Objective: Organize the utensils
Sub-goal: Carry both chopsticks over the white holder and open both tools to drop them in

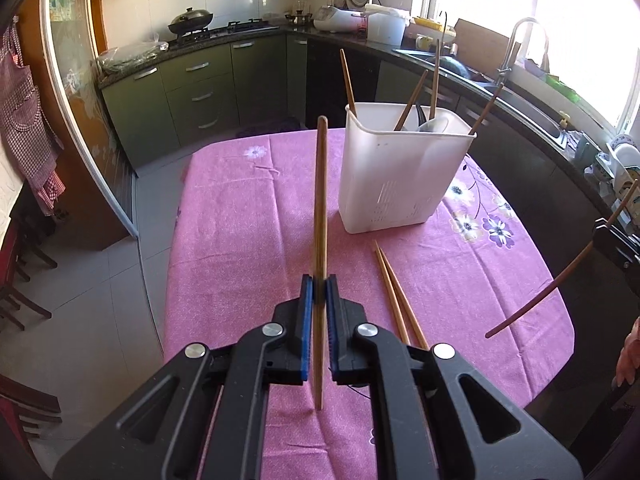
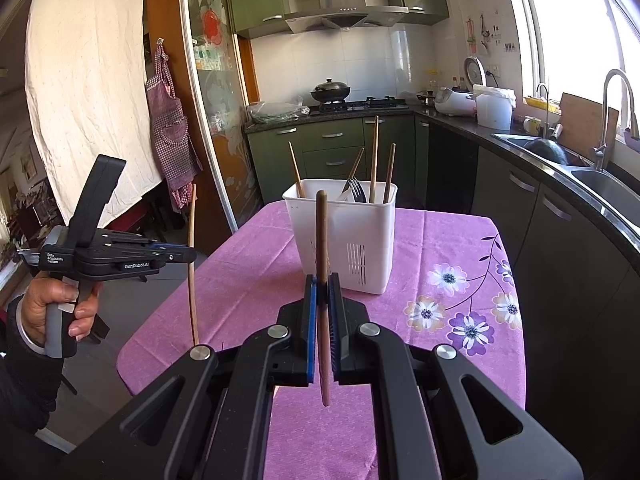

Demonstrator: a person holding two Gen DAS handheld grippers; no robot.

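I have one chopstick point(image 1: 321, 216) clamped upright in my left gripper point(image 1: 319, 292), another point(image 2: 322, 280) in my right gripper point(image 2: 322, 294). Next: drop both into the white holder point(image 2: 344, 236); two chopsticks point(image 1: 396, 292), seemingly loose, remain on the counter point(image 1: 240, 240).

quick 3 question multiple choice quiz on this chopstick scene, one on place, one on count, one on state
1. Where do the loose chopsticks lie?
A. inside the holder
B. on the pink tablecloth in front of the holder
C. in the sink

2. How many chopsticks lie loose on the cloth?
A. two
B. four
C. none

3. What state are the left tongs in?
A. wide open
B. shut on a chopstick
C. shut on a fork

Answers:
1 B: the pair rests on the pink tablecloth, nearer the camera than the white holder.
2 A: two sticks lie side by side.
3 B: the blue pads clamp an upright chopstick; the right tongs likewise clamp another chopstick.
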